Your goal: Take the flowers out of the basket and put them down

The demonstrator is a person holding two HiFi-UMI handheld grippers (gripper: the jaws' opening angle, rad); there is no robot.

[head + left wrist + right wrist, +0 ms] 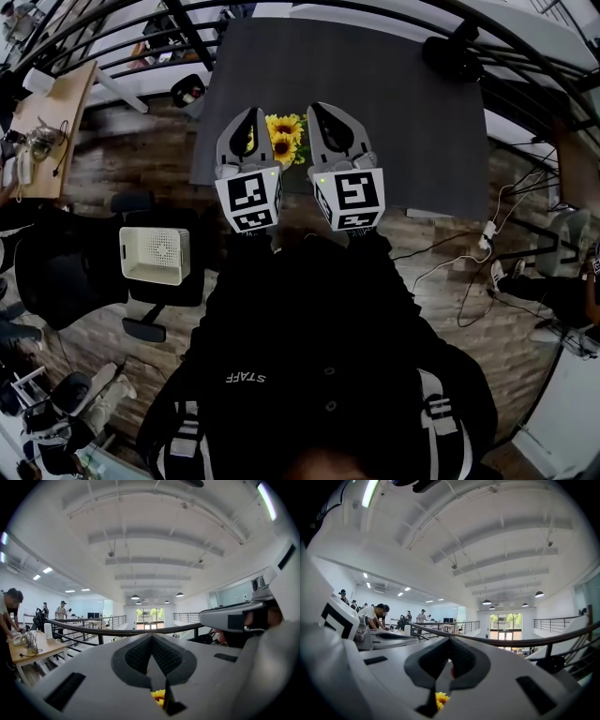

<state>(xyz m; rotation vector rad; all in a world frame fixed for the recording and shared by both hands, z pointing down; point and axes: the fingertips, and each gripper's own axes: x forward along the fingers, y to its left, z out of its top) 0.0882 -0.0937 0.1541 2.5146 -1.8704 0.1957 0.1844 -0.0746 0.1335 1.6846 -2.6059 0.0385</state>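
Both grippers hover level and side by side over the dark table (403,112), a neutral pose, I judge. The left gripper (251,114) and right gripper (319,109) each have jaws pressed together on nothing. The flowers (284,138) lie between them, at the left's 3 o'clock and the right's 9 (no basket is discernible).

I see a dark grey table (403,103) in the upper centre of my head view, with yellow sunflowers (284,137) sitting by its lower edge.
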